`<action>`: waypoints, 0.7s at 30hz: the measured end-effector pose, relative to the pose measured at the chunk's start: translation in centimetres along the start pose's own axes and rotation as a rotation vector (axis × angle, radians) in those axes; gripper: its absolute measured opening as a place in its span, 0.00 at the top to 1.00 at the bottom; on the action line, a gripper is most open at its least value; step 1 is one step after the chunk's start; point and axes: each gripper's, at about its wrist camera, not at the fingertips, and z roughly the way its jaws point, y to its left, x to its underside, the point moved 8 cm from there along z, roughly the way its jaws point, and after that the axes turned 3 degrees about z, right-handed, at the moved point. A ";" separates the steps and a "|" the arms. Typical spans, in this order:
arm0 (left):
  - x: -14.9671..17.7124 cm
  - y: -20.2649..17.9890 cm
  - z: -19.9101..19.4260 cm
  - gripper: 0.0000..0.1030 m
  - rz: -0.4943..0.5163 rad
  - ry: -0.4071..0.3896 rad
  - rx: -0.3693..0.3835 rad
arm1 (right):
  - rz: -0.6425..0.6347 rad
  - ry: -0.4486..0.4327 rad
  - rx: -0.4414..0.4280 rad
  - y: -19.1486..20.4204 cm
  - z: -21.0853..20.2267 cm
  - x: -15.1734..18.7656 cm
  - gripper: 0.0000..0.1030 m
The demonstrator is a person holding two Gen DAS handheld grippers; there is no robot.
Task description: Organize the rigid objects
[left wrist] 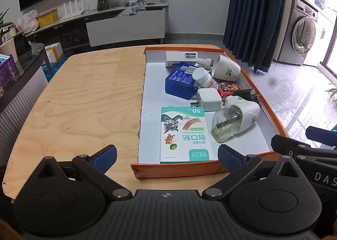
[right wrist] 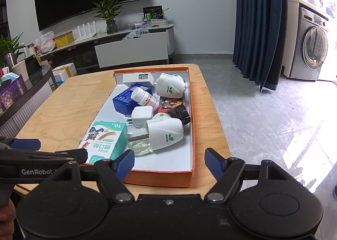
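An orange-rimmed tray [left wrist: 174, 169] [right wrist: 160, 178] on the wooden table holds rigid items: a green bandage box [left wrist: 184, 134] [right wrist: 104, 141], a mosquito repeller with glass bottle [left wrist: 236, 121] [right wrist: 160, 134], a second white repeller [left wrist: 226, 68] [right wrist: 170, 85], a white charger [left wrist: 208, 99] [right wrist: 141, 114], a black plug [left wrist: 250, 93] [right wrist: 181, 114], a white pill bottle [left wrist: 204, 78] [right wrist: 145, 98], a blue box [left wrist: 181, 81] [right wrist: 123, 99], a white carton [left wrist: 181, 57] [right wrist: 138, 78] and a red patterned box [left wrist: 228, 87] [right wrist: 170, 103]. My left gripper [left wrist: 167, 157] is open at the tray's near edge. My right gripper [right wrist: 169, 161] is open and empty there too.
The wooden table [left wrist: 84, 101] spreads left of the tray. A dark side cabinet [left wrist: 19, 84] stands at the left, a TV bench [left wrist: 109, 23] behind. Blue curtain [right wrist: 259, 19] and washing machine [right wrist: 311, 48] stand right over grey floor.
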 end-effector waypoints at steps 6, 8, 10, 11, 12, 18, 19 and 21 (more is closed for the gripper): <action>0.1 -0.1 0.1 0.00 0.006 0.001 -0.001 | 0.000 0.001 -0.001 0.0 0.0 0.0 0.15; 0.1 -0.1 0.2 0.00 0.007 0.003 -0.001 | -0.001 0.000 -0.001 0.0 0.0 0.0 0.15; 0.2 -0.1 0.2 0.00 0.007 0.005 0.002 | -0.001 0.000 -0.001 0.0 0.0 0.0 0.15; 0.2 -0.1 0.2 0.00 0.008 0.005 0.002 | 0.000 0.000 -0.001 0.0 0.0 0.0 0.15; 0.2 -0.2 0.2 0.00 0.010 0.005 0.002 | 0.000 0.000 -0.001 0.1 0.0 0.0 0.15; 0.3 -0.3 0.2 0.00 0.015 0.006 0.003 | 0.000 0.001 -0.001 0.0 0.0 0.0 0.15; 0.3 -0.3 0.2 0.00 0.015 0.006 0.003 | -0.001 0.001 -0.001 0.0 0.0 0.0 0.15; 0.3 -0.2 0.2 0.00 0.015 0.006 0.004 | -0.001 0.001 0.000 0.0 0.0 0.0 0.15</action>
